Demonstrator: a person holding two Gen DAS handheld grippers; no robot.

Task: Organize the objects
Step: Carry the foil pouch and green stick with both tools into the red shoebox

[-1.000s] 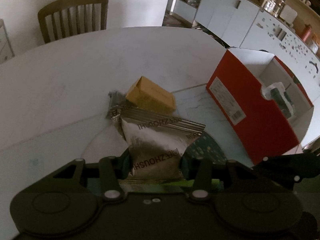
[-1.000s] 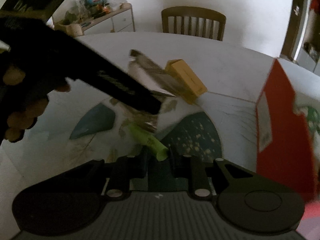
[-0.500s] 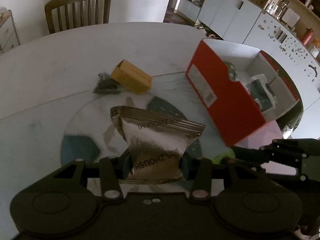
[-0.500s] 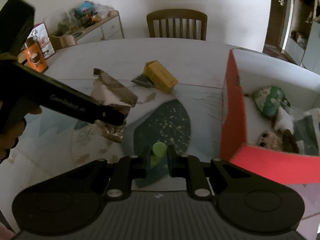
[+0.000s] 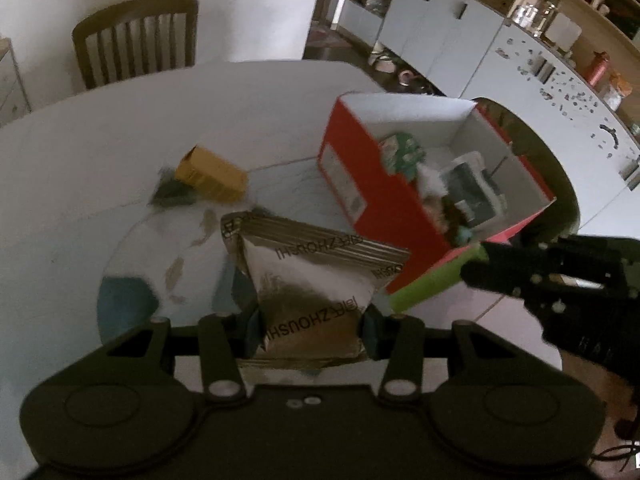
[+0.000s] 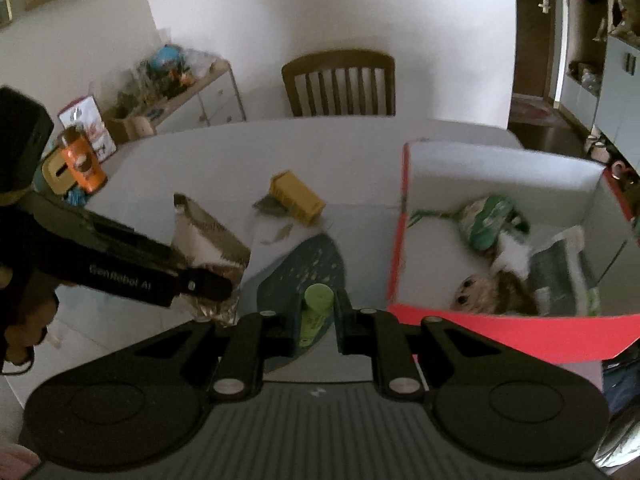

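A foil pouch (image 5: 316,280) is clamped by its lower end in the left gripper (image 5: 310,330) and a green tube (image 6: 314,312) is pinched in the right gripper (image 6: 318,316); both are held above the table (image 5: 120,128), presumably for dropping into the red box (image 6: 404,240) at right; a yellow carton (image 6: 296,196) is left lying farther off.

Silver foil packet (image 5: 312,280): dark print "ZHOUSHI", seen upside down, once across the sealed far band and once larger near the bottom.
Left gripper (image 6: 208,284), arm side: pale lettering "GenRobot AI".
Red box (image 5: 384,216), left wall: white label (image 5: 344,184), print too small to read.
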